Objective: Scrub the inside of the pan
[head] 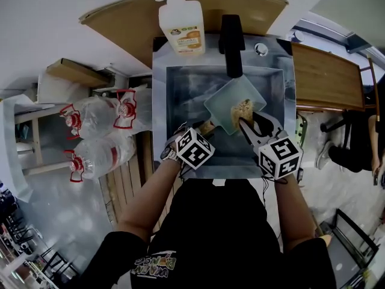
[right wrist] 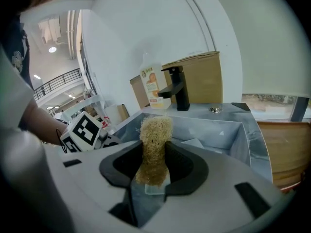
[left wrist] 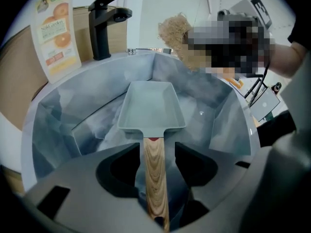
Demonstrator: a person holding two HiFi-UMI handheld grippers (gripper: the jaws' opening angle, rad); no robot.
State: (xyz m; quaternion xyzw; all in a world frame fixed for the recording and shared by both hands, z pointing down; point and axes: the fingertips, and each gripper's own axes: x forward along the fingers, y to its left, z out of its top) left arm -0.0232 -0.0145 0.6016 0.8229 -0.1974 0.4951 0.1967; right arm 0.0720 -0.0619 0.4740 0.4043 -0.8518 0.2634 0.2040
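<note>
Pan (head: 231, 101): held over the sink (head: 180, 89); wooden handle (left wrist: 154, 178) is clamped by the left gripper (left wrist: 155, 165); long axis is laid from near-left handle to far-right bowl; scrubber (head: 242, 112), gripped by the right gripper (right wrist: 154, 161), is poised over the bowl's right side; contact cannot be told.
</note>
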